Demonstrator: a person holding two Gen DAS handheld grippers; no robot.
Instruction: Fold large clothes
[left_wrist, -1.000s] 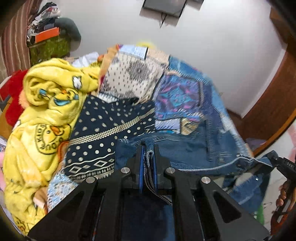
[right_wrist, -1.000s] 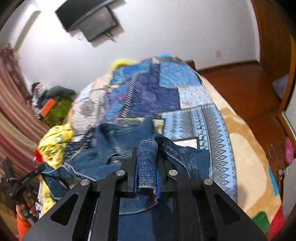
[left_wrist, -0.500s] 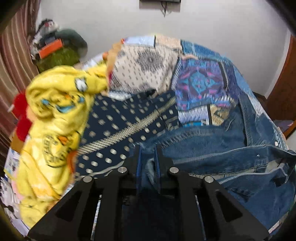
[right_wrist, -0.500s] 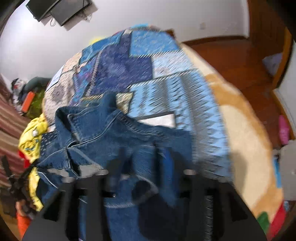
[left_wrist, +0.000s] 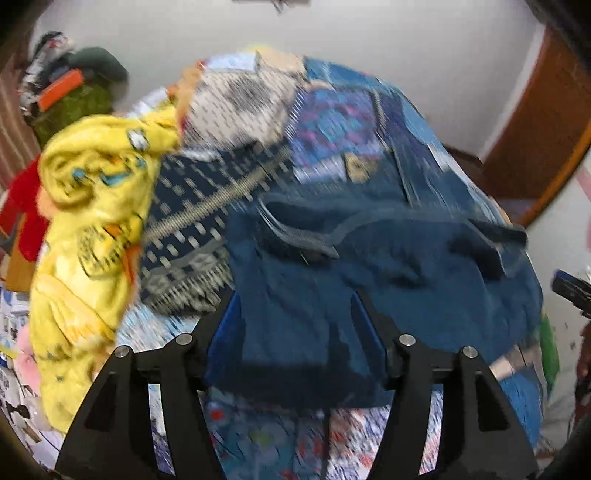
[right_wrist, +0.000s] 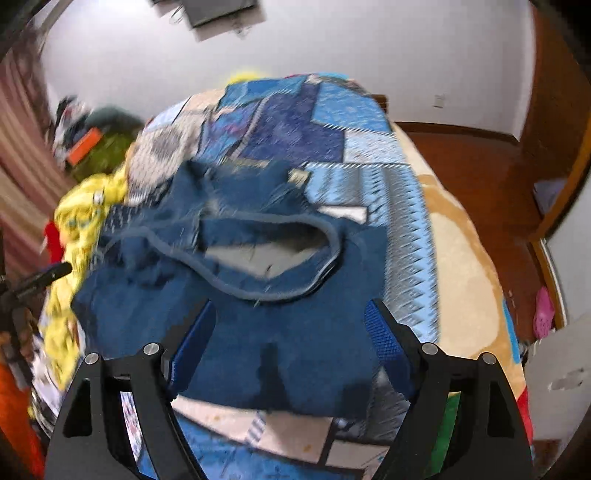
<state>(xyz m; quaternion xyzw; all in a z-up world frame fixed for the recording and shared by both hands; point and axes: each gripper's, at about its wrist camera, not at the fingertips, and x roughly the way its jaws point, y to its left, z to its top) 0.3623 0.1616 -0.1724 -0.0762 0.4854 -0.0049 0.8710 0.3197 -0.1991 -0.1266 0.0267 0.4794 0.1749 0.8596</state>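
Note:
A blue denim jacket (left_wrist: 388, 266) lies in a loose heap on the patchwork bedspread (left_wrist: 332, 122). My left gripper (left_wrist: 293, 306) is open, its jaws wide apart over the jacket's near edge, holding nothing. In the right wrist view the jacket (right_wrist: 258, 295) shows an open loop of hem or collar with pale lining. My right gripper (right_wrist: 290, 314) is open too, its jaws spread over the near denim. The other gripper's tip shows at the left edge (right_wrist: 40, 278). Both views are motion-blurred.
A yellow cartoon blanket (left_wrist: 92, 229) is bunched on the left of the bed, with a red item (left_wrist: 22, 210) beside it. A dark dotted cloth (left_wrist: 192, 221) lies beside the jacket. Clutter (left_wrist: 70, 96) sits at the back left. Wooden floor (right_wrist: 480, 173) lies to the right.
Both grippers were shut on denim folds a second ago. Both have opened and let go, and the jacket has dropped onto the bed in a heap.

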